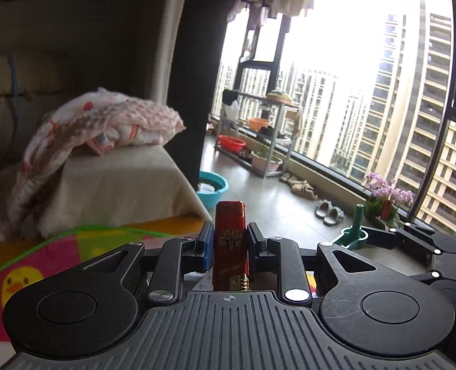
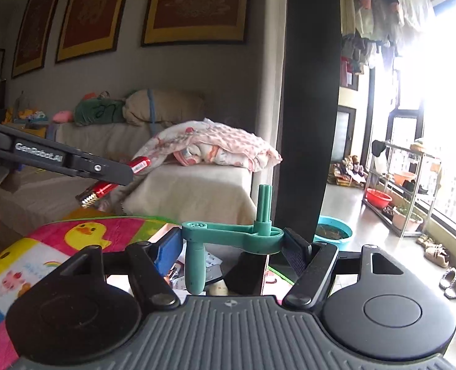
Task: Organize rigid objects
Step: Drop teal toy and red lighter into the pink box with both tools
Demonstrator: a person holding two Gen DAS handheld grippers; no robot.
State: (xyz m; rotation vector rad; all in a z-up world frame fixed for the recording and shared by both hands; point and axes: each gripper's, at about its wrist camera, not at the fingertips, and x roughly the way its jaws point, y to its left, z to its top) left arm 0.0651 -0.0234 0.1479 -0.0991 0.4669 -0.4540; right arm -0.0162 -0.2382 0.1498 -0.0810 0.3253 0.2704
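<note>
My left gripper (image 1: 229, 240) is shut on a red box-shaped object (image 1: 230, 243) with a gold emblem and a gold threaded end, held upright in the air. In the right wrist view the same red object (image 2: 140, 164) sticks out of the left gripper (image 2: 126, 169) at the left. My right gripper (image 2: 232, 240) is shut on a teal plastic crank handle (image 2: 231, 234) with an upright peg and a hanging grip. That handle (image 1: 352, 234) and the right gripper also show at the right of the left wrist view.
A colourful duck-print mat (image 2: 73, 240) lies below both grippers, with small items under the right gripper. A sofa with a pink blanket (image 2: 215, 148) is ahead. A blue basin (image 1: 212, 188), slippers (image 1: 329, 212), a metal rack (image 1: 268, 135) and potted flowers (image 1: 385, 197) stand by the window.
</note>
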